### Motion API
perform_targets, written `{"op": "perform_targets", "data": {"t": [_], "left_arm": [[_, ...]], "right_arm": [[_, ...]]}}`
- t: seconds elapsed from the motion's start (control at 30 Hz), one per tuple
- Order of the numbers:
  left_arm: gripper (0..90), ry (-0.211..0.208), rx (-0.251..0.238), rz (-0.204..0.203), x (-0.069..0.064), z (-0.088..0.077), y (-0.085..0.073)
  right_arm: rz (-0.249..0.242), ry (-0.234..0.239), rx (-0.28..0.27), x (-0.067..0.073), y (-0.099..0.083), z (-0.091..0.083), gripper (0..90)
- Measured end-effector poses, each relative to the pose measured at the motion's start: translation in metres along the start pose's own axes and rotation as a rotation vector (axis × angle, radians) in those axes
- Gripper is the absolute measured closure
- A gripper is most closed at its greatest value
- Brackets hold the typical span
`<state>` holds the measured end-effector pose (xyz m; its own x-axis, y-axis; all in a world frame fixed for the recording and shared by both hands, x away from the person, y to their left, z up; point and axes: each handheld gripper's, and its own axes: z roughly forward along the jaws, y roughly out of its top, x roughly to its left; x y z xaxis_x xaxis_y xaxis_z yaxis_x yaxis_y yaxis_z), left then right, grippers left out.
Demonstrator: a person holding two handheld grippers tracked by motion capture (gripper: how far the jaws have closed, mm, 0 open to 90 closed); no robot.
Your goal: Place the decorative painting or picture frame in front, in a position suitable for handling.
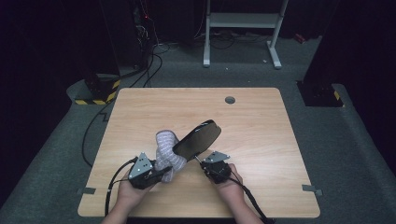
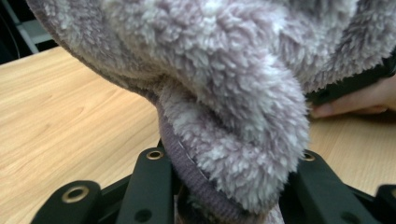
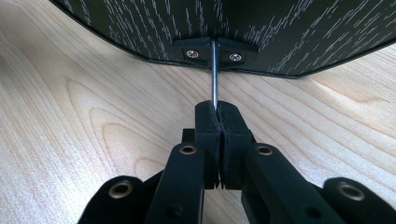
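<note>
A fluffy lilac-and-white cloth (image 1: pixel 166 148) rises in a thick roll from my left gripper (image 1: pixel 163 172), which is shut on its lower end near the table's front. In the left gripper view the cloth (image 2: pixel 219 93) bulges between the two black jaws and hides their tips. My right gripper (image 1: pixel 202 161) is shut on a thin metal rod (image 3: pixel 214 79) that carries a black oval panel (image 1: pixel 198 139), held tilted above the wooden table (image 1: pixel 261 126). The panel (image 3: pixel 233 23) has a streaked dark surface and a small screwed bracket where the rod enters. Cloth and panel touch or overlap in the high view.
A grey grommet hole (image 1: pixel 229 99) sits near the table's far edge. Tape marks lie by the front corners (image 1: pixel 86 190) (image 1: pixel 312 189). A white frame stand (image 1: pixel 243 21) is on the floor behind, and black cables (image 1: pixel 93 126) run past the left side.
</note>
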<state>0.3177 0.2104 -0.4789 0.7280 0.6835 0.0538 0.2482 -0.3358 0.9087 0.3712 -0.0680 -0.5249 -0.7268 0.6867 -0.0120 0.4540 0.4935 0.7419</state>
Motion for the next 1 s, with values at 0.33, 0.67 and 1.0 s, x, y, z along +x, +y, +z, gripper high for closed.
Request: {"op": "perform_targets", "data": {"t": [0.33,0.67,1.0], "left_arm": [[60.2,-0.03,-0.013,-0.005,0.0,-0.004,0.0],[57.8,-0.069,-0.133,-0.017,-0.006,-0.019,0.013],[68.3,-0.097,-0.187,-0.029,-0.008,-0.026,0.036]], "right_arm": [[-0.001,-0.004,0.001,0.0,0.0,0.0,88.1],[-0.003,-0.003,0.002,0.0,0.0,0.0,88.1],[-0.003,-0.001,-0.001,-0.001,0.0,0.0,88.2]]}}
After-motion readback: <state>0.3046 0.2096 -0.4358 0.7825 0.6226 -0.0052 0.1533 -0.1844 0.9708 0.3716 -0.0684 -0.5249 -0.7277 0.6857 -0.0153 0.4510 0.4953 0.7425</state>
